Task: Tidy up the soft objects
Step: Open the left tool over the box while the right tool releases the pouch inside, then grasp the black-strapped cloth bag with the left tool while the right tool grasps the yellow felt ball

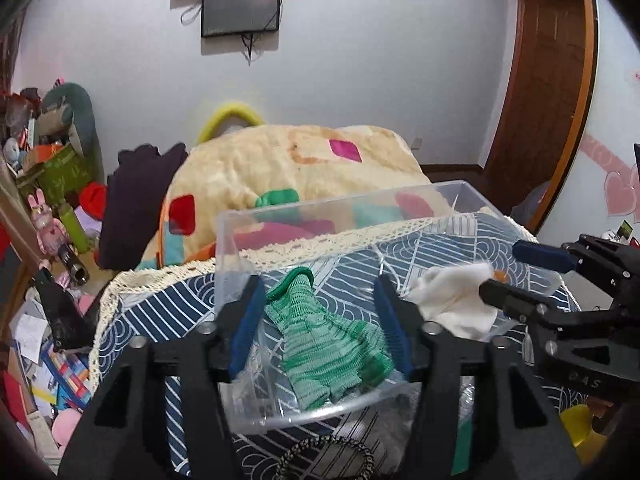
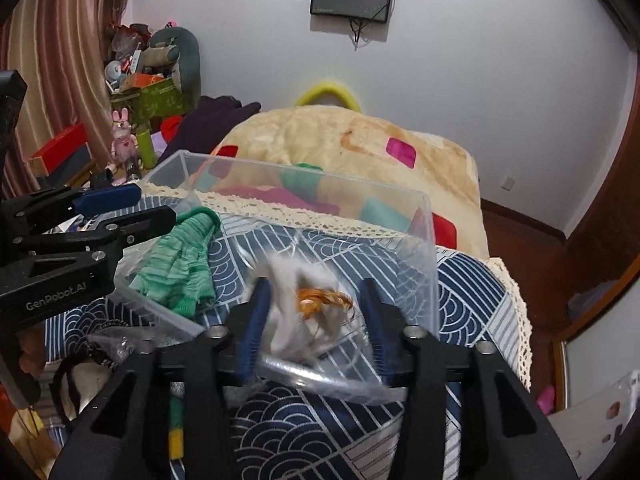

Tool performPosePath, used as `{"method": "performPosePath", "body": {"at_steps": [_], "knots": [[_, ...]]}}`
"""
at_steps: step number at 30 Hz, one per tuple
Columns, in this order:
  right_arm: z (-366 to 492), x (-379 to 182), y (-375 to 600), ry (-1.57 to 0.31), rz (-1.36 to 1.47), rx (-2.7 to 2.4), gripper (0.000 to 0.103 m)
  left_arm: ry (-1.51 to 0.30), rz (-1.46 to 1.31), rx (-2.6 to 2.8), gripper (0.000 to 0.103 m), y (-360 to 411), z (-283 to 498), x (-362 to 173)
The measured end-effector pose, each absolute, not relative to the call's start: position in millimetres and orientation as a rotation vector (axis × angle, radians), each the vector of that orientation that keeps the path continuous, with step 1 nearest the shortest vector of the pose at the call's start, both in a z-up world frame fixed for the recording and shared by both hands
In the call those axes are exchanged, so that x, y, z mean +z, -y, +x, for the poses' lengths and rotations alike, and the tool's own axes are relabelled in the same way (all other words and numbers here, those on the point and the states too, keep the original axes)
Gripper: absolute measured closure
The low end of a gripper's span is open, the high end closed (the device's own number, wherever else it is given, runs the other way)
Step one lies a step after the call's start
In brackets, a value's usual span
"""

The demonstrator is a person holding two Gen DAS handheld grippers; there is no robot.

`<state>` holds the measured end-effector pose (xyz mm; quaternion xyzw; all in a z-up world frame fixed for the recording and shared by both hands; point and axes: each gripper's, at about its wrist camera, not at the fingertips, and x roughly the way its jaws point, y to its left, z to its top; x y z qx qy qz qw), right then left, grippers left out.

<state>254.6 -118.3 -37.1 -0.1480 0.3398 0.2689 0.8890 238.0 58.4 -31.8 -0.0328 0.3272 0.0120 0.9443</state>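
A clear plastic bin (image 1: 256,216) (image 2: 424,236) stands on the blue patterned bedcover. A green knit glove (image 1: 332,340) (image 2: 180,268) lies inside it at the left. A white cloth with an orange print (image 1: 452,300) (image 2: 316,308) lies inside at the right, blurred in the right wrist view. My left gripper (image 1: 322,320) is open, its blue fingers on either side of the green glove, not touching it. My right gripper (image 2: 316,316) (image 1: 516,272) is open around the white cloth.
A yellow quilt with coloured patches (image 1: 280,176) (image 2: 360,148) is piled behind the bin. A dark garment (image 1: 136,200) lies left of it. A black hair band (image 1: 332,456) lies on the cover in front of the bin. Cluttered shelves and toys (image 1: 44,184) stand left.
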Motion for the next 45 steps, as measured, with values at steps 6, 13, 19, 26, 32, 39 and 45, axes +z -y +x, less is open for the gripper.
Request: {"method": "performPosePath", "body": {"at_steps": [6, 13, 19, 26, 32, 39, 45], "knots": [[241, -19, 128, -0.641, -0.279, 0.565, 0.039, -0.626, -0.080, 0.024, 0.032, -59, 219, -16], [217, 8, 146, -0.540, -0.222, 0.574, 0.032, -0.529, -0.087, 0.043, 0.008, -59, 182, 10], [189, 15, 158, -0.461, -0.203, 0.563, 0.026, -0.471, -0.099, 0.044, 0.003, -55, 144, 20], [162, 2, 171, -0.444, -0.200, 0.537, 0.023, -0.468, -0.066, 0.037, 0.002, -40, 106, 2], [146, -21, 181, -0.489, -0.206, 0.514, 0.023, -0.523, -0.082, 0.012, 0.002, -26, 87, -23], [134, -46, 190, -0.561, -0.207, 0.503, 0.023, -0.565, -0.131, -0.021, 0.002, -11, 72, -46], [129, -66, 199, -0.629, -0.187, 0.487, 0.023, -0.614, -0.109, -0.030, 0.002, 7, 71, -67]]}}
